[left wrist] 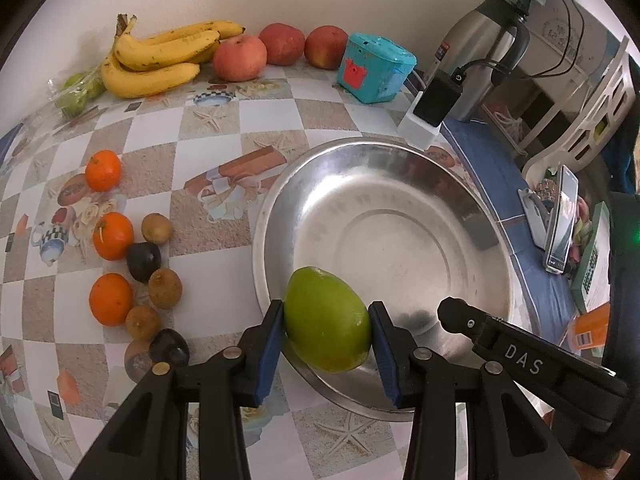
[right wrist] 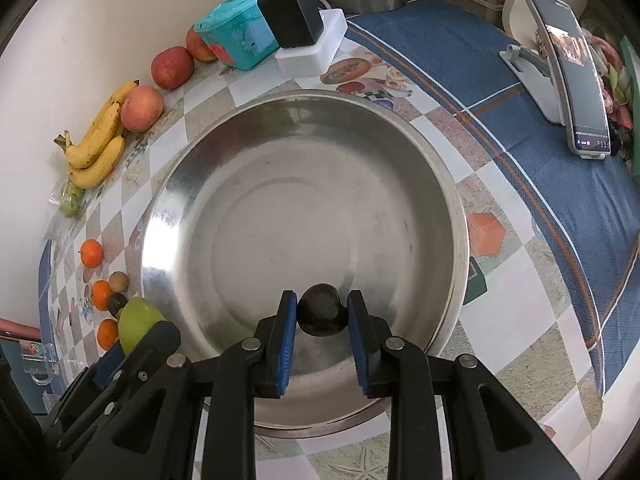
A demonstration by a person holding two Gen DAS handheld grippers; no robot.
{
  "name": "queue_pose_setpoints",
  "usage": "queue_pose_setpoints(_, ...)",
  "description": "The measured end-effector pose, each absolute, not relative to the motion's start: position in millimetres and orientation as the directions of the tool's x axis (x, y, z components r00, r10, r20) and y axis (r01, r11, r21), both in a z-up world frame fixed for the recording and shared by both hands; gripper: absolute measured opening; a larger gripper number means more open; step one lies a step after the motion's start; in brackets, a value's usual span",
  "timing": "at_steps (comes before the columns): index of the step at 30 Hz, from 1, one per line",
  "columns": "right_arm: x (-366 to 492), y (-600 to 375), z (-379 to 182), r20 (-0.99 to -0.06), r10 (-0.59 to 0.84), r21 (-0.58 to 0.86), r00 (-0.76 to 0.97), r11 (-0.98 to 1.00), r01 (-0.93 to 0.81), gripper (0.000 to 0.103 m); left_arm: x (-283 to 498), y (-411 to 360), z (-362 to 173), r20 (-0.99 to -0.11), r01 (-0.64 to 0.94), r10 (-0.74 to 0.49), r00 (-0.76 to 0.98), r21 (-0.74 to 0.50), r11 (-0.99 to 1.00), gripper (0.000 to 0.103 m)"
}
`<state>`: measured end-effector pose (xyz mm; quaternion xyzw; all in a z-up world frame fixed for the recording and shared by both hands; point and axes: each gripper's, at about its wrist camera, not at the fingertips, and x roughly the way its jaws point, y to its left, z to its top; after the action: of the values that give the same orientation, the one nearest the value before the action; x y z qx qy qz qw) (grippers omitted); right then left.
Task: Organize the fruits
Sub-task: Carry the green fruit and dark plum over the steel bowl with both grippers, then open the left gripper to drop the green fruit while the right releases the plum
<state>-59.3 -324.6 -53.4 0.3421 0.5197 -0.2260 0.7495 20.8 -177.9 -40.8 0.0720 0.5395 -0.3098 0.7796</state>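
The desk [right wrist: 500,216] has a checkered cloth with pictures. A big, round, shiny metal bowl [right wrist: 440,184] sits under both sets of fingers. The left gripper [left wrist: 327,334] reaches over the bowl's near rim, squeezing a smooth green mango [left wrist: 326,318]. The right gripper [right wrist: 322,316] points into the bowl, pinching a small, dark, round fruit [right wrist: 320,314].

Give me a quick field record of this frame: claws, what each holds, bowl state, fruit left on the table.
left claw: shut on green mango, over the bowl's near rim
right claw: shut on dark round fruit, over the bowl
steel bowl: nothing resting in it
on table: bananas, apples, oranges, brown kiwis, dark fruits
bagged green fruit: beside the bananas
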Motion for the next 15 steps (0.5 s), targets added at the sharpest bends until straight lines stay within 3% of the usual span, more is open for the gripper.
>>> queue_pose_setpoints(6, -56.2, -324.3, -53.6, -0.935, 0.009, 0.271, 0.356, 0.666, 0.695, 0.027, 20.3, -179.3, -39.1, -0.885, 0.568, -0.404, 0.23, -0.215, 0.795, 0.047)
queue_pose_setpoints(9, -57.3, -325.3, -50.7, -0.933, -0.006, 0.265, 0.36, 0.665, 0.698, 0.036, 21.0, -178.2, -34.6, -0.879, 0.569, -0.416, 0.234, -0.223, 0.791, 0.051)
queue_pose_setpoints(15, -61.5, -329.4, -39.4, -0.92, -0.033, 0.275, 0.39, 0.655, 0.704, 0.037, 22.9, -175.2, -26.2, -0.87, 0.566, -0.421, 0.255, -0.218, 0.795, 0.051)
